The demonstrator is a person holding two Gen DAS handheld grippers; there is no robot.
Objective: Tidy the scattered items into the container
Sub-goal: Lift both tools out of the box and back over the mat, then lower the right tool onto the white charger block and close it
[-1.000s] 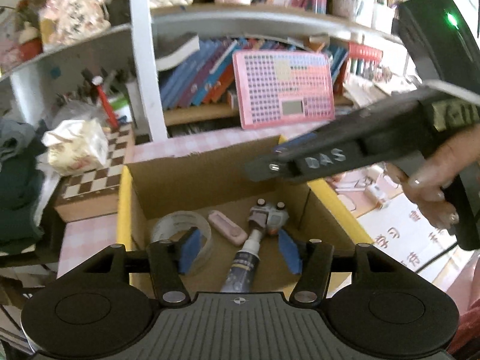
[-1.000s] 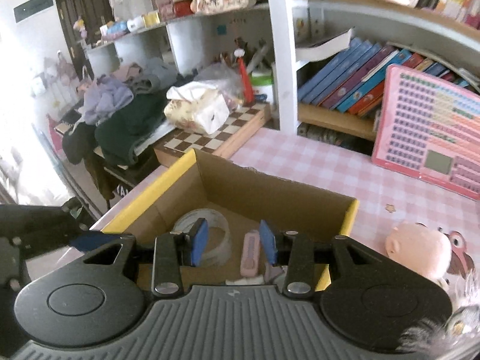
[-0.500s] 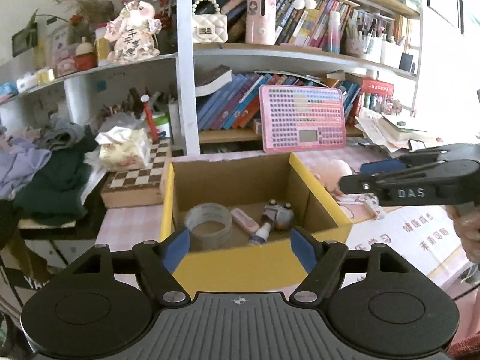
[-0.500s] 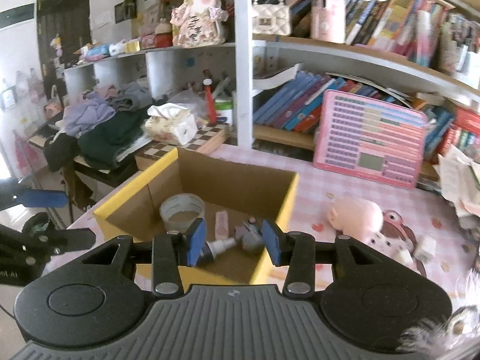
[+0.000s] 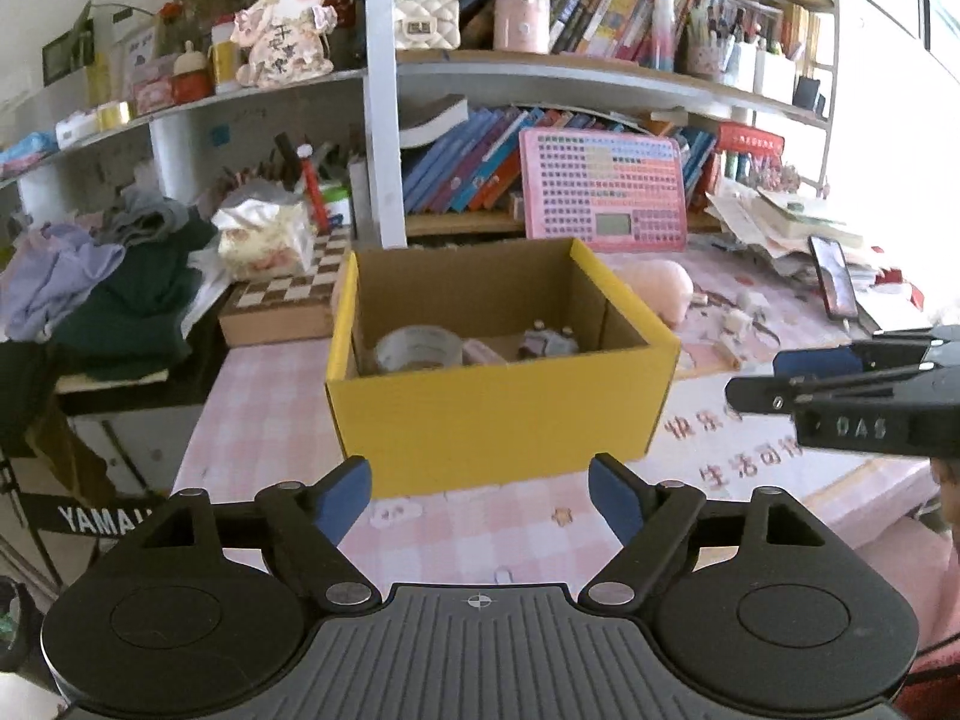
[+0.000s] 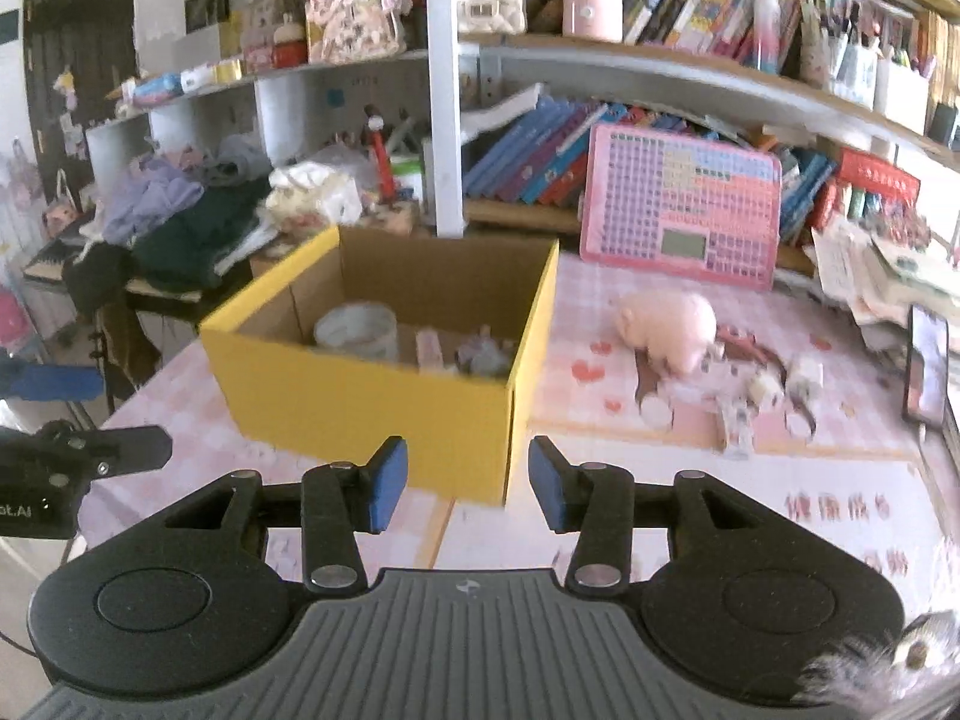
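Both claws empty & opening: left gripper [image 5: 480, 495] wide, right gripper [image 6: 468, 492] narrower, both near yellow cardboard box [image 5: 498, 414] w/ tape roll [image 5: 419, 348] inside.

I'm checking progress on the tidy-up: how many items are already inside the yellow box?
3 visible: a tape roll at the left, a pink eraser-like piece in the middle, and a small grey toy on the right. The front wall of the yellow box may hide more.

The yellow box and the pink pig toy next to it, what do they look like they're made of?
Yellow box: likely corrugated cardboard, matte yellow outside, bare brown inside, with thin folded walls. Pink pig toy: looks like soft plush fabric, rounded and fuzzy-edged, without shine; blur leaves it uncertain.
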